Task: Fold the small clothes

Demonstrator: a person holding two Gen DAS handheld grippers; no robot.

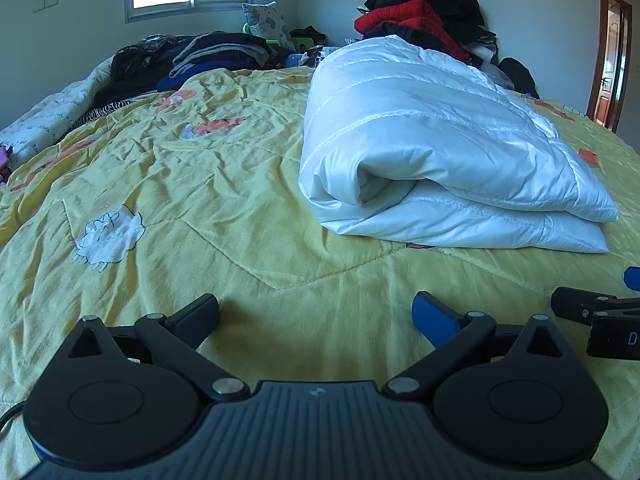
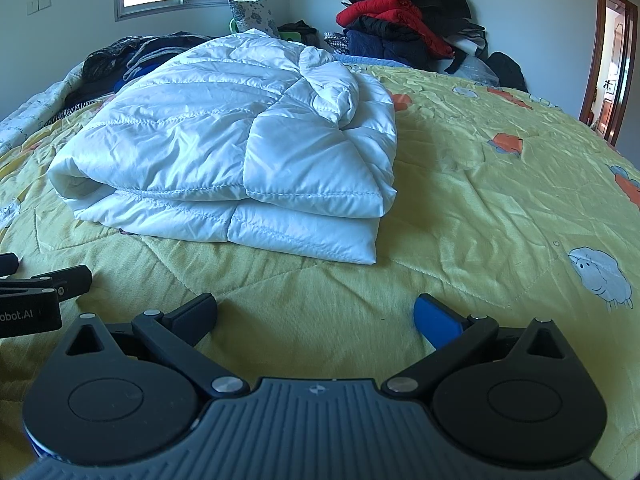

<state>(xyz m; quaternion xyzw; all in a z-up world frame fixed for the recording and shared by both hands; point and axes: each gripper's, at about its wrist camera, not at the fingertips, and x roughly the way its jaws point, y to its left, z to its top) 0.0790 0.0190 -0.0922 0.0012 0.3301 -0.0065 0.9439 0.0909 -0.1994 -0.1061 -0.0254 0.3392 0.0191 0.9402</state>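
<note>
A puffy white jacket [image 2: 232, 152] lies folded on the bed [image 1: 200, 184], on a yellow blanket [image 2: 480, 184] with little sheep on it. The jacket sits out in the middle of the bed, away from the near edge. The left gripper [image 1: 316, 312] is wide open and holds nothing. The right gripper [image 2: 316, 312] is wide open too, with nothing in it. Both hang low over the blanket by the near edge, side by side. A heap of dark and red clothes [image 1: 420, 16] sits at the far edge.
</note>
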